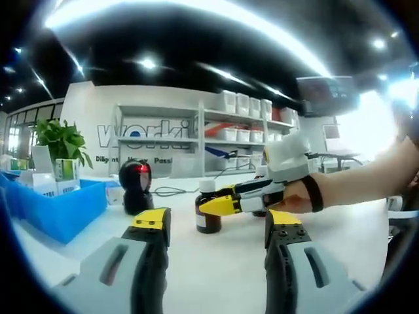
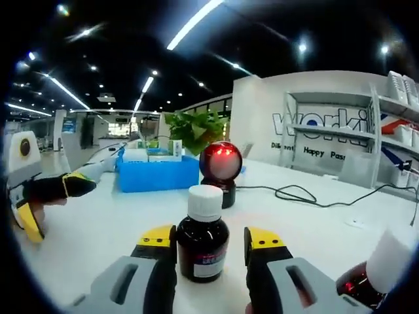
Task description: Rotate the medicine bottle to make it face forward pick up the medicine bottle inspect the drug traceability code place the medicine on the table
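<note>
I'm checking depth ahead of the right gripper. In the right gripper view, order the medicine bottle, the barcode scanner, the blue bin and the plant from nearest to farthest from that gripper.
1. Medicine bottle: between the right gripper's jaws.
2. Barcode scanner: straight behind the bottle, red light on.
3. Blue bin: farther back, to the left.
4. Plant: behind the bin.

Open white table with a few obstacles near the medicine bottle.

Bare table (image 2: 105, 222) lies left of the medicine bottle (image 2: 203, 234); a scanner (image 2: 220, 171) stands just behind it, a blue bin (image 2: 157, 174) farther back, a cable (image 2: 308, 195) right.
</note>
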A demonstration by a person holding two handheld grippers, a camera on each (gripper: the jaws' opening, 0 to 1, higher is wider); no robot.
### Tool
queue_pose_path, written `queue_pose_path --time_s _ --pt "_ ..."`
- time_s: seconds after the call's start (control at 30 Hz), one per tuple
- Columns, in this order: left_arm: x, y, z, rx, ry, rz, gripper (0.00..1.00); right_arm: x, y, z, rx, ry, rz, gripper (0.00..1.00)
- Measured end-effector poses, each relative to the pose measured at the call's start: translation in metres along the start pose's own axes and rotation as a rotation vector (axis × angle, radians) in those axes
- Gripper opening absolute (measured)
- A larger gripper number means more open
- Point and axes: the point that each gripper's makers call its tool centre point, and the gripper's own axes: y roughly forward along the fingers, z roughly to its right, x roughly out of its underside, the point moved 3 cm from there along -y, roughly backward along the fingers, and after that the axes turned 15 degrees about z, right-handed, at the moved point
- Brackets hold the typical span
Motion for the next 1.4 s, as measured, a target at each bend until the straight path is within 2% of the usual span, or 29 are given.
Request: queue_pose_path --time_s 0.4,0.57,0.67,0.77,0.83,0.87,1.0,1.13,1.23,1.4 --pt "0.001 0.000 0.001 0.007 0.000 -0.007 0.48 0.016 0.004 -0.004 -0.030 0.024 -0.021 0.29" --pt "0.002 0.000 0.001 0.009 0.001 -0.009 0.48 0.017 0.006 -0.003 -0.015 0.073 -0.024 0.28" --pt "0.002 0.000 0.002 0.009 0.005 -0.009 0.48 0.018 0.006 -0.003 0.000 0.072 -0.027 0.28" --pt "0.001 0.000 0.001 0.002 0.005 -0.007 0.48 0.017 0.006 -0.004 0.043 0.057 -0.036 0.28" --pt "0.001 0.000 -0.001 -0.002 0.006 -0.006 0.48 0.017 0.004 -0.005 0.111 0.067 -0.054 0.27" --pt "0.001 0.000 -0.001 -0.004 0.007 -0.005 0.48 0.016 0.004 -0.006 0.119 0.044 -0.055 0.27" --pt "-0.001 -0.001 -0.003 -0.017 0.003 0.004 0.48 0.016 -0.002 -0.010 0.212 0.058 -0.075 0.27" --pt "-0.001 -0.001 -0.003 -0.015 -0.001 0.005 0.48 0.016 -0.002 -0.012 0.297 0.053 -0.064 0.27" --pt "-0.001 0.000 -0.001 -0.012 -0.002 0.004 0.48 0.015 -0.001 -0.014 0.348 0.054 -0.068 0.27" --pt "-0.001 -0.001 -0.003 -0.017 -0.005 0.009 0.48 0.016 0.000 -0.012 0.385 0.055 -0.066 0.28"
